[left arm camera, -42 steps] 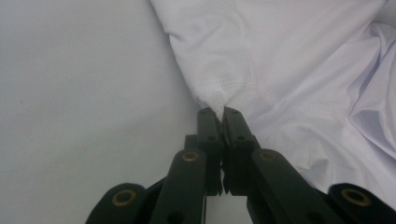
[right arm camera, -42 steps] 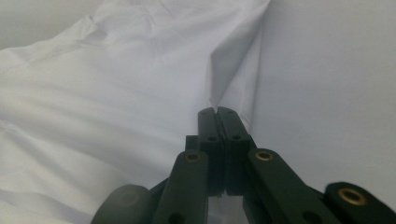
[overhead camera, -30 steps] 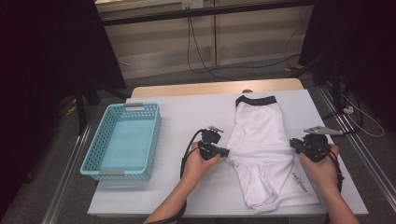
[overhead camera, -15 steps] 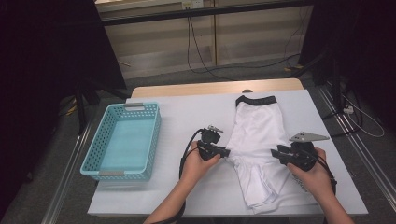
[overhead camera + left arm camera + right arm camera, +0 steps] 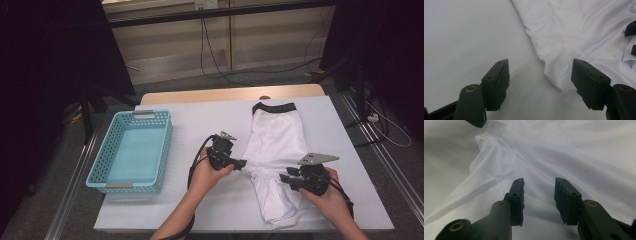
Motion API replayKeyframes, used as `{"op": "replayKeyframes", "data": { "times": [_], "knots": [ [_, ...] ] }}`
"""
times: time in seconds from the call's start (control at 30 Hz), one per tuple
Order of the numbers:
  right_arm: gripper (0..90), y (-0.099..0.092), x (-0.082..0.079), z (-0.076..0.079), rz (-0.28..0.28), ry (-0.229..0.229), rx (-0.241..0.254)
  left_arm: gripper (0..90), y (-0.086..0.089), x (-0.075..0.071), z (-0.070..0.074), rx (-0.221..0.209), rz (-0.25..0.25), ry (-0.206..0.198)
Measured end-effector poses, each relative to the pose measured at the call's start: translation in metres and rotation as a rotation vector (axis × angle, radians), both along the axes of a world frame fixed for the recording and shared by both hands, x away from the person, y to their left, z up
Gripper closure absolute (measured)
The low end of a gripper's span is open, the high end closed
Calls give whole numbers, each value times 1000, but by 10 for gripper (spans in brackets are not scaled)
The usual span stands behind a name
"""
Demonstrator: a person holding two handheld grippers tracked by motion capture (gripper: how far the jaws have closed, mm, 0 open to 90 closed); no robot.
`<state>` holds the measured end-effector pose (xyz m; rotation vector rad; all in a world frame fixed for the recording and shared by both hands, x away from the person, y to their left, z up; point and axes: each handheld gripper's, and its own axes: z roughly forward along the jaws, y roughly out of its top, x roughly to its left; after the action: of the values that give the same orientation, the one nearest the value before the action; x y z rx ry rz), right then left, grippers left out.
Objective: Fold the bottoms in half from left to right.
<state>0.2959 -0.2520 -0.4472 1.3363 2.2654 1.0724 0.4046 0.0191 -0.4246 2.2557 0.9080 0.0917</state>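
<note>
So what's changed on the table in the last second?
The right gripper moved leftward over the white fabric shorts with a black waistband, its jaws opening. The left gripper opened its jaws at the shorts' left edge, letting the cloth go. The light blue plastic basket and the shorts stayed put.

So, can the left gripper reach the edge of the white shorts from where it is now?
Probably yes. The left gripper has open jaws, just widened, right at the edge of the white shorts, with bare table beside it and nothing in between.
</note>
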Motion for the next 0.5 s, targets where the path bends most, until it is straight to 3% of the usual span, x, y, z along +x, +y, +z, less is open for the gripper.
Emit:
{"op": "replayKeyframes", "data": {
  "times": [0.07, 0.23, 0.37, 0.5],
  "knots": [
    [618, 1, -1, -4, 8, 13, -15, 275, 1, 1, 1, 1, 5, -2],
    [642, 2, -3, -3, 14, -5, -35, 250, 2, 1, 2, 17, 4, -16],
    [647, 5, -7, 8, 19, -39, 24, 239, 3, 2, 3, 15, 10, -21],
    [645, 20, -10, 9, 71, -41, 9, 211, 5, 4, 3, 15, 16, -23]
  ]
}}
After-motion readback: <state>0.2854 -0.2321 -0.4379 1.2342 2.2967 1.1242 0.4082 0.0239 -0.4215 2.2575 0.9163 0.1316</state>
